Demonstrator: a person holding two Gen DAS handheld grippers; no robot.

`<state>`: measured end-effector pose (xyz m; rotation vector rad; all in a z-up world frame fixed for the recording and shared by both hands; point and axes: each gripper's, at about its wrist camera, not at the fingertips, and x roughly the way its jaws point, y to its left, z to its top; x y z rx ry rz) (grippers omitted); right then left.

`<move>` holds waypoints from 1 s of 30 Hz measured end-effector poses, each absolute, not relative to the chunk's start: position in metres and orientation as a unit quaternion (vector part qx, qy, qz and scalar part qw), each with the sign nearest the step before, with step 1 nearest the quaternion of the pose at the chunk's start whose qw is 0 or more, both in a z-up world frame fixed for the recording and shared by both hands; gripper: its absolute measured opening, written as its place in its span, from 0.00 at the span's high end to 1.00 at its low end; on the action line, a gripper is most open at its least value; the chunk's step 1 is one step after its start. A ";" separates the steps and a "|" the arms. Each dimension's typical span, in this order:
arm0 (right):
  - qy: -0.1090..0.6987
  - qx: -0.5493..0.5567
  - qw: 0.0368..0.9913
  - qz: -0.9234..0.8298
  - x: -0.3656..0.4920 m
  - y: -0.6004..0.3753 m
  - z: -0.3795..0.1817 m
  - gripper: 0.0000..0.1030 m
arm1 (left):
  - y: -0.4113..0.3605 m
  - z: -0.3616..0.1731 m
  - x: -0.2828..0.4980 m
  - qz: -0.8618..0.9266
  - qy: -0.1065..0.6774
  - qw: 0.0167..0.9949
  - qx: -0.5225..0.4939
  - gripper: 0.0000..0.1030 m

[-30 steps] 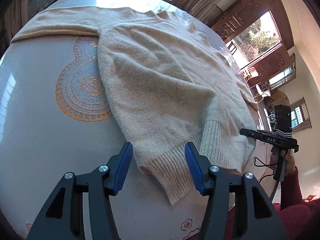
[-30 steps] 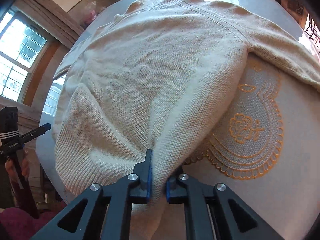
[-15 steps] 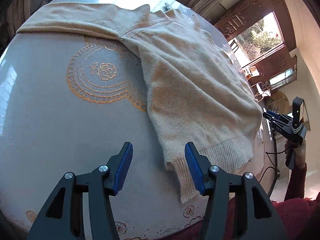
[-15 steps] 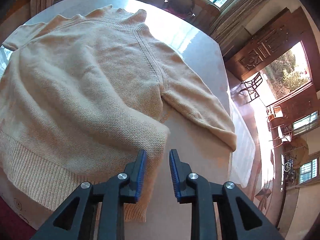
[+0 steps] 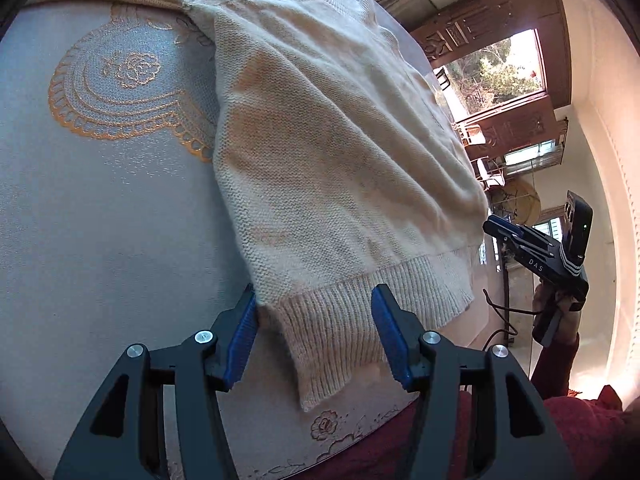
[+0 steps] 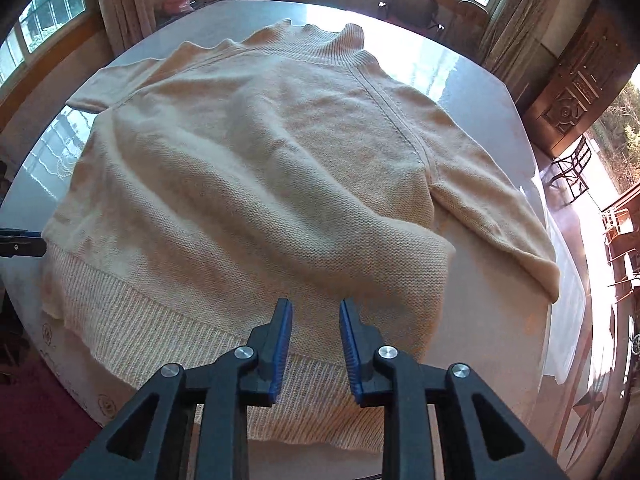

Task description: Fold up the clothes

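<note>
A round worktop (image 6: pixel 460 80) carries a cream sweater (image 6: pixel 260 168) spread flat, collar far, ribbed hem at the near edge w/ one corner overhanging. Left tool (image 5: pixel 314 332) is wide open astride that hem corner, gripping nothing; right tool (image 6: pixel 315 340) hovers part-open over the hem, empty. Risk: a pinch catching only one knit layer would drag the fold crooked.
</note>
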<state>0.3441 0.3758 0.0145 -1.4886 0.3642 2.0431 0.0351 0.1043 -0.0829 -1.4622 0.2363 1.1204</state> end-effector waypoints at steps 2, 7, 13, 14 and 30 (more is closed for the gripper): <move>0.143 -0.554 0.290 0.768 0.346 0.378 0.015 0.76 | 0.104 -0.086 0.039 0.483 0.102 0.597 -0.633 0.77; 0.152 -0.546 0.292 0.770 0.353 0.383 0.014 0.75 | 0.101 -0.090 0.039 0.476 0.072 0.590 -0.649 0.97; 0.168 -0.545 0.301 0.765 0.371 0.397 0.013 0.75 | 0.072 0.006 0.016 0.466 0.013 0.634 -0.617 0.97; 0.171 -0.542 0.304 0.765 0.375 0.400 0.014 0.75 | 0.068 0.019 0.011 0.472 0.012 0.633 -0.614 0.97; 0.368 -0.546 0.210 0.723 0.428 0.419 -0.043 0.69 | 0.040 -0.083 -0.048 0.503 -0.019 0.448 -0.738 0.77</move>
